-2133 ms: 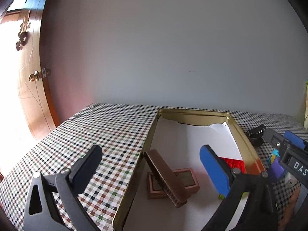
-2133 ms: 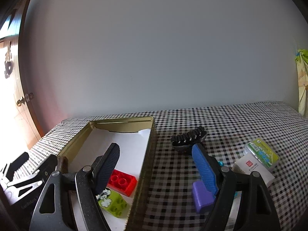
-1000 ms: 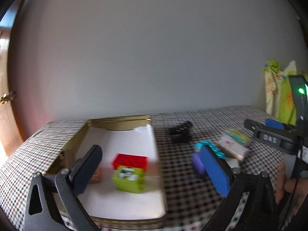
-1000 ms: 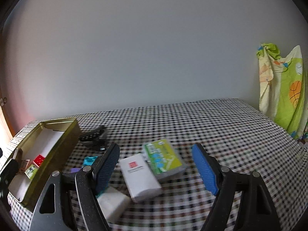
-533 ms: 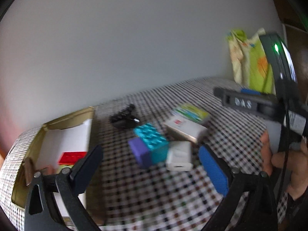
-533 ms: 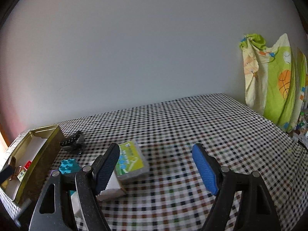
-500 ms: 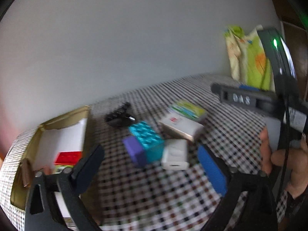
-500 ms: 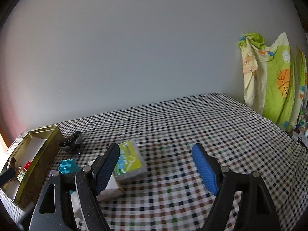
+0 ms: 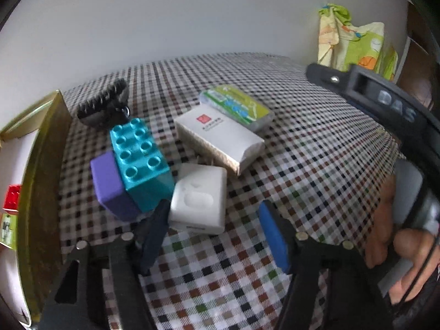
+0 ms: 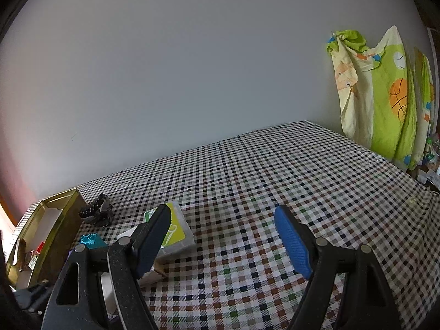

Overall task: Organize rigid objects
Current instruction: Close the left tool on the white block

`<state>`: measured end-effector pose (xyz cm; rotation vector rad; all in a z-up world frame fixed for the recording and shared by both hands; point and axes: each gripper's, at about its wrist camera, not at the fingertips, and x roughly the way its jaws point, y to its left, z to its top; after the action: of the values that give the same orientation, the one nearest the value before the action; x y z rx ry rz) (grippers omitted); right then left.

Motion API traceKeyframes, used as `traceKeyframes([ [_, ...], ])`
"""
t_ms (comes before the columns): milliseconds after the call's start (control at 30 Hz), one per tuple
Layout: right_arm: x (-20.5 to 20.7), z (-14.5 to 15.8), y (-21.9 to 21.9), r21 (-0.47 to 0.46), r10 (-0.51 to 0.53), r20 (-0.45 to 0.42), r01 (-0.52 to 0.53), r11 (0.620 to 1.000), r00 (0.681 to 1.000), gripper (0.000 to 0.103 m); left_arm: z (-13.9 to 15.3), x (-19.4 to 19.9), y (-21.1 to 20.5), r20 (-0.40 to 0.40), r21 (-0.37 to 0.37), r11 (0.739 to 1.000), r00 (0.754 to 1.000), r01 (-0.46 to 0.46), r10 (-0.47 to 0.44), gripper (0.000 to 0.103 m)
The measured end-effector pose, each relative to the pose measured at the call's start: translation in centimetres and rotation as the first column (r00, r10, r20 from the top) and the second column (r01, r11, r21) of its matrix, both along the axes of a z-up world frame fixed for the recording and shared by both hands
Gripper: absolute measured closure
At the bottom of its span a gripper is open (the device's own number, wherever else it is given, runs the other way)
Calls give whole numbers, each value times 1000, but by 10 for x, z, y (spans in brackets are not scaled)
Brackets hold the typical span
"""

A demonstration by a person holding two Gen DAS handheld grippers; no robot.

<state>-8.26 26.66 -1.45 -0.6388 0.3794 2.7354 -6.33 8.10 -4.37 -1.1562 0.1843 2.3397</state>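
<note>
In the left wrist view my left gripper [image 9: 214, 236] is open and low over the checked cloth, just in front of a white charger cube [image 9: 199, 199]. Its left finger [image 9: 154, 233] reaches beside the cube. A teal brick [image 9: 139, 159] joined to a purple block [image 9: 108, 185] lies left of the cube. A white box [image 9: 220, 137], a green-labelled case [image 9: 238, 106] and a black hair clip [image 9: 104, 107] lie behind. The gold tin [image 9: 41, 170] stands at the left. My right gripper [image 10: 222, 242] is open and empty over bare cloth, right of the case [image 10: 174, 232].
The tin holds a red brick [image 9: 12, 200] and a green piece [image 9: 7, 231]. The right gripper's body and the hand holding it [image 9: 398, 233] fill the right edge of the left wrist view. A green printed cloth [image 10: 379, 93] hangs at the far right by the wall.
My left gripper has swung right from the tin and come down close to the white cube. My right gripper has swung right, away from the tin, and now faces open cloth.
</note>
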Motion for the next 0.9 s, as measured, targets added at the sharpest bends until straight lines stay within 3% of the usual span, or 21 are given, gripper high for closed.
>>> traceKeyframes([
  [100, 0, 0, 4, -7, 0, -3, 0, 1000, 1000, 23, -1, -4, 4, 8, 12, 1000, 1000, -10, 10, 38],
  [200, 1, 1, 4, -13, -7, -5, 7, 1000, 1000, 23, -2, -5, 7, 2, 2, 1000, 1000, -18, 18, 46],
  [267, 1, 1, 6, -18, -16, -7, 15, 1000, 1000, 23, -3, -7, 4, 3, 12, 1000, 1000, -29, 29, 65],
  [500, 0, -2, 11, -30, -33, 6, 34, 999, 999, 23, -1, -9, -1, 20, 53, 998, 1000, -21, 20, 66],
  [633, 0, -6, 18, -54, -57, 21, 58, 997, 998, 23, 4, -9, -10, 28, 141, 990, 1000, 5, -9, 66],
  [767, -3, -10, 20, -76, -45, 40, 48, 996, 998, 23, 20, 2, -39, -54, 282, 959, 998, -13, 29, 66],
  [900, -11, -12, 16, -93, 8, 56, -2, 996, 998, 23, 32, 13, -54, -151, 317, 948, 985, -30, 82, 66],
])
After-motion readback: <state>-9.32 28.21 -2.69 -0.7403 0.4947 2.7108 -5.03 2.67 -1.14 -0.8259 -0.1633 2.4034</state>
